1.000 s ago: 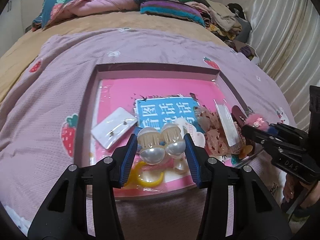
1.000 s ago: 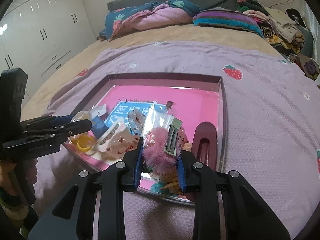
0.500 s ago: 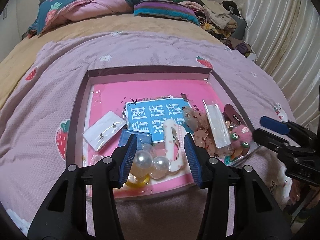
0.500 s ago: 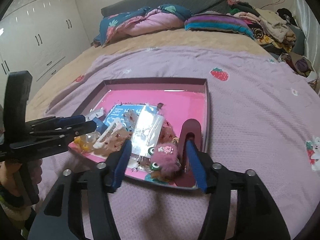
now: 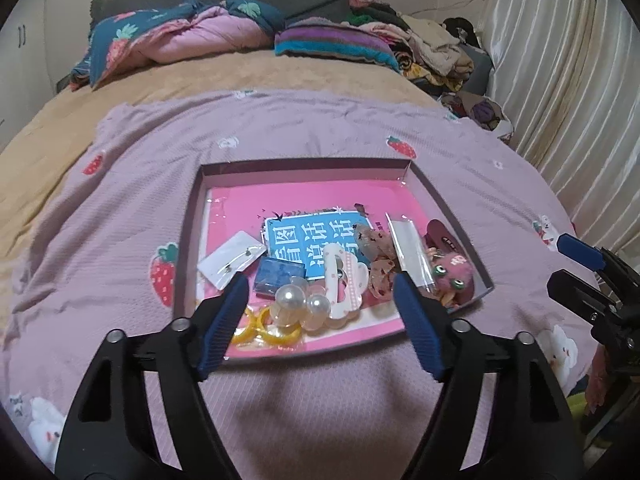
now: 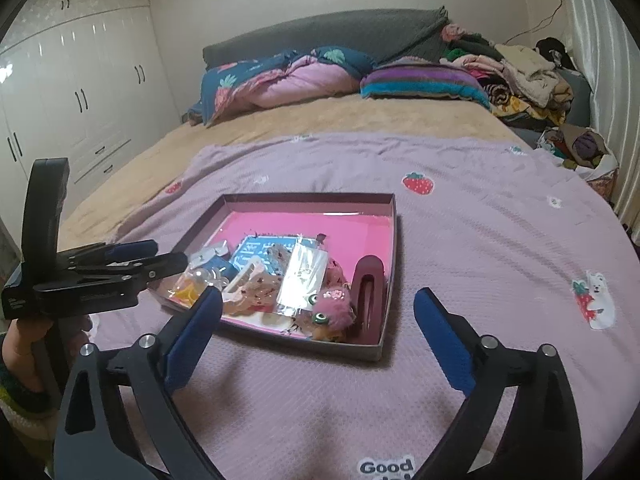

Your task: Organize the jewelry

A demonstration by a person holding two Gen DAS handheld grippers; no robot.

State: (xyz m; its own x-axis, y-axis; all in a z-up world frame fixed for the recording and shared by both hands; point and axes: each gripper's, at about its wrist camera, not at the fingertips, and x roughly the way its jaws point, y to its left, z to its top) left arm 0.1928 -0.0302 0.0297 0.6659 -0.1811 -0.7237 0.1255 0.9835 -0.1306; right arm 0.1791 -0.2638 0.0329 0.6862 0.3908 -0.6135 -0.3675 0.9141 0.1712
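Note:
A shallow tray (image 5: pixel 304 162) (image 6: pixel 308 198) with a pink lining lies on the lilac blanket. Near its front left lies a pearl hair clip (image 5: pixel 296 300), over yellow rings (image 5: pixel 276 330). My left gripper (image 5: pixel 320 284) (image 6: pixel 172 252) hovers above the front edge, its jaws opening, the pads touching nothing. A fuzzy pink clip (image 5: pixel 454 270) (image 6: pixel 334 312) rests in the front right corner beside a dark maroon clip (image 6: pixel 370 284). My right gripper (image 6: pixel 318 296) (image 5: pixel 558 262) hangs in front of the tray, jaws opening wide and empty.
The tray also holds a blue card (image 5: pixel 304 240), a white earring card (image 5: pixel 232 258), a clear bag (image 6: pixel 304 276) and a white clip (image 5: pixel 344 280). Quilts (image 6: pixel 288 76) and piled clothes (image 6: pixel 520 68) sit at the bed's head. Curtains (image 5: pixel 560 80) hang on the right, wardrobes (image 6: pixel 80 92) on the left.
The left gripper let go of the pearl clip and the right let go of the fuzzy pink clip, both into the tray. Both grippers drew back and up with widening jaws.

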